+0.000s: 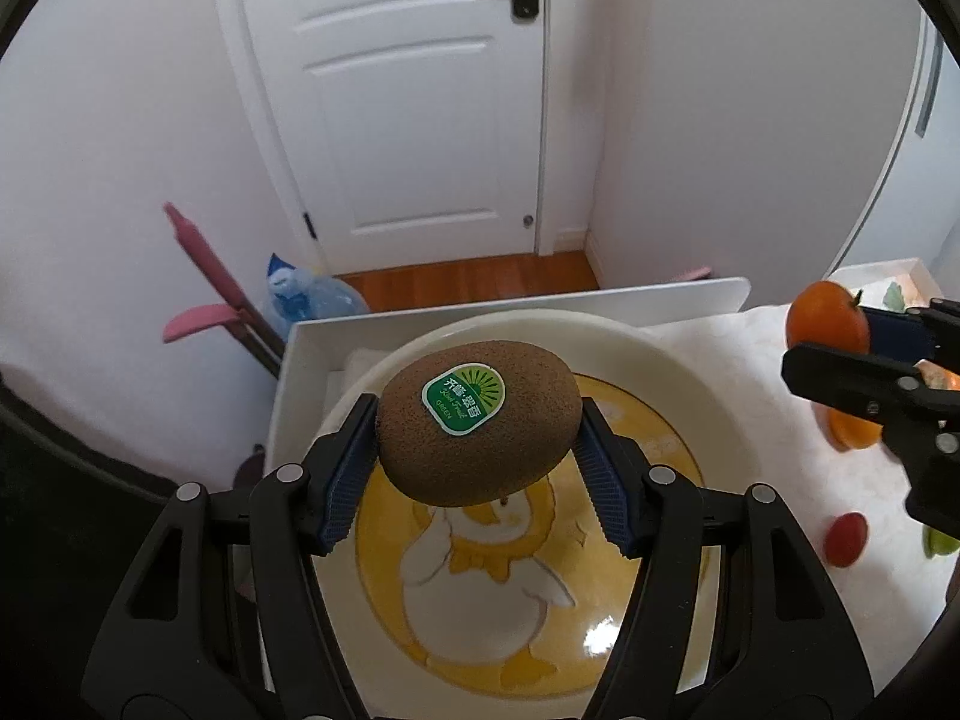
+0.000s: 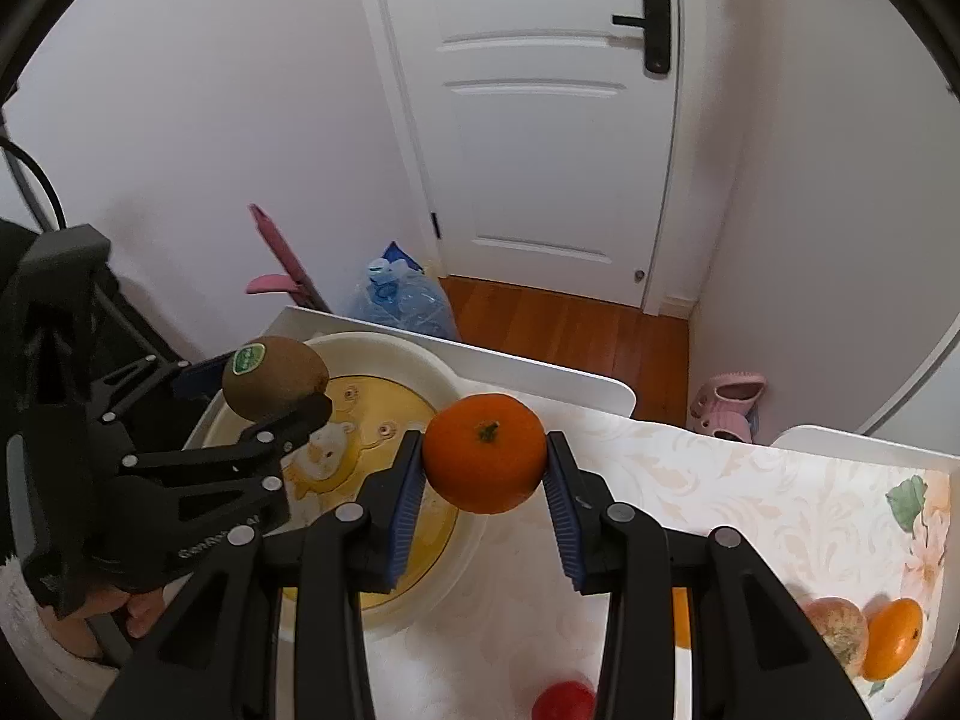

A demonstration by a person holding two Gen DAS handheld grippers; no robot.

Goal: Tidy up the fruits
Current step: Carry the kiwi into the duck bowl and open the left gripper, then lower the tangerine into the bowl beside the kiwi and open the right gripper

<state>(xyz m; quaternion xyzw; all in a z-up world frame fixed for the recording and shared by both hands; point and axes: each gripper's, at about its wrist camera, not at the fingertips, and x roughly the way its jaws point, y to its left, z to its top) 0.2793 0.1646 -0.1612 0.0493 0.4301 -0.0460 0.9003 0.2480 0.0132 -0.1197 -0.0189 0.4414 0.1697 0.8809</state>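
Kiwi (image 1: 479, 423) in left tongs (image 1: 477, 456), tangerine (image 2: 485, 453) in right tongs (image 2: 486, 489)

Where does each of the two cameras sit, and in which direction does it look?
Left wrist view: sits on the left gripper, looks forward and down along its fingers at the kiwi they hold over the duck bowl; the right gripper shows at the right edge.
Right wrist view: sits on the right gripper, looks forward and down at the orange it holds; the left gripper and a hand show at left.
Both share: kiwi, orange, bowl, white door, red fruit.
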